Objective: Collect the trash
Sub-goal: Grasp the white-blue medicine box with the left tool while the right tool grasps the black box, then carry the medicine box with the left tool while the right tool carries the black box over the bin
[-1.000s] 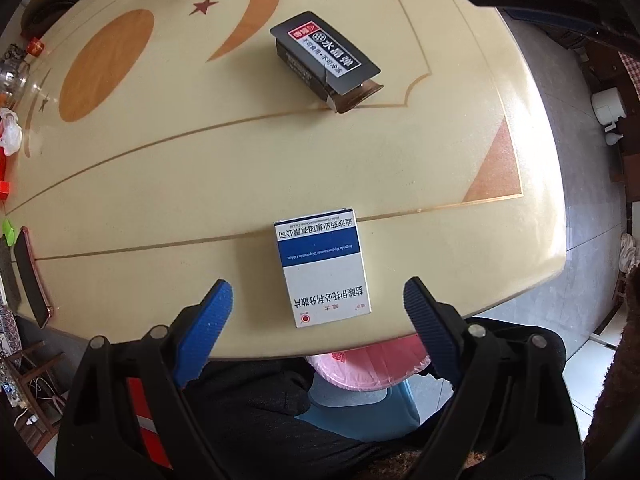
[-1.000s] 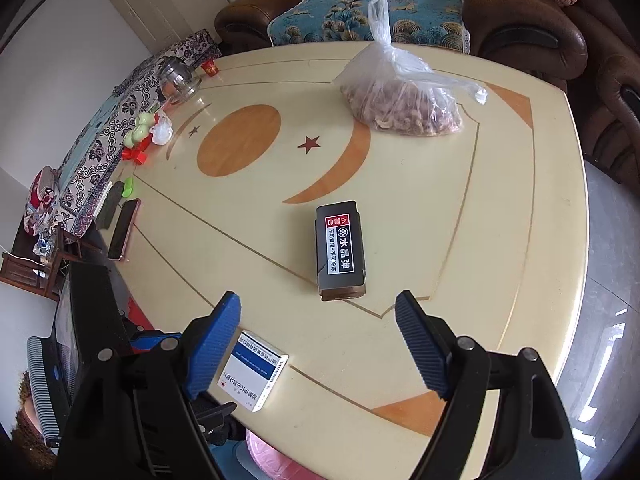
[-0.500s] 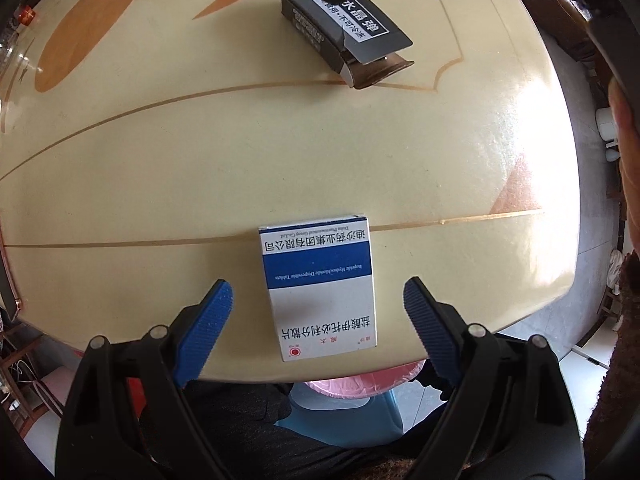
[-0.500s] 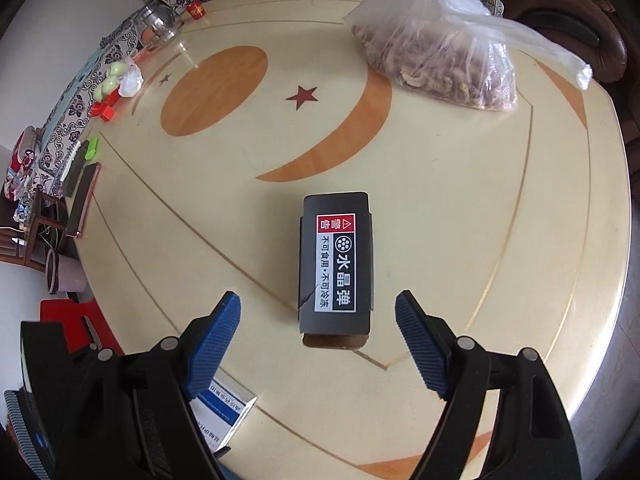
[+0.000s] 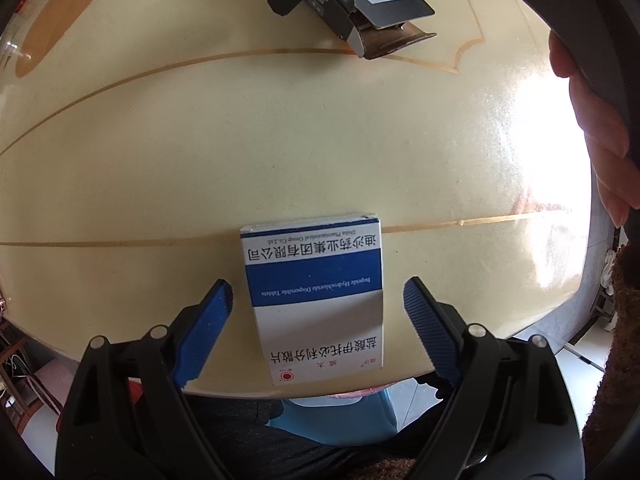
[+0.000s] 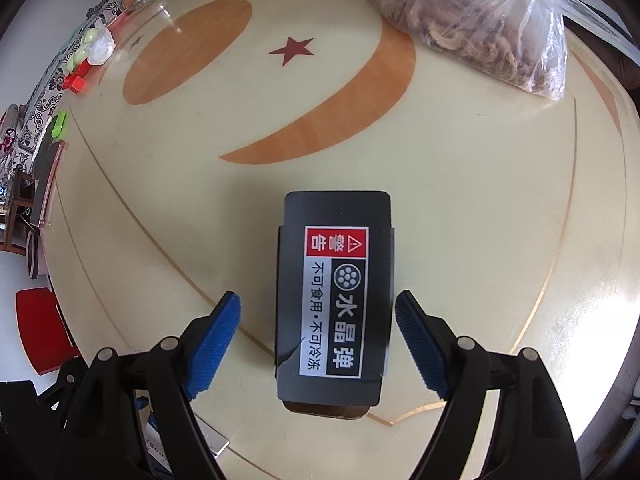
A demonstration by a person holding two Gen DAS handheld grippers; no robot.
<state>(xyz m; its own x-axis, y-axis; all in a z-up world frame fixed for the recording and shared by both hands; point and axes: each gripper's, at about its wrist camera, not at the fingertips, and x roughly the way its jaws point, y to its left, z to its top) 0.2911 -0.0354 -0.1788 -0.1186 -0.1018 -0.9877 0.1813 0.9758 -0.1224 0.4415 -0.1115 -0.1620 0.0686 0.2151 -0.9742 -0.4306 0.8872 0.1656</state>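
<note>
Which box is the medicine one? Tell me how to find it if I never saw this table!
Start at the big cream table with orange shapes and go to its near edge. The medicine box lies flat there, between the open blue fingers of the left hand-held gripper. It is white with a blue band and a small red dot, unlike the black box with the red warning label farther in.

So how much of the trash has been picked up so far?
None yet. The white and blue box and the black box both lie on the table. Each sits between an open hand-held gripper, left and right, ungripped. Both grabs and any binning remain.
</note>
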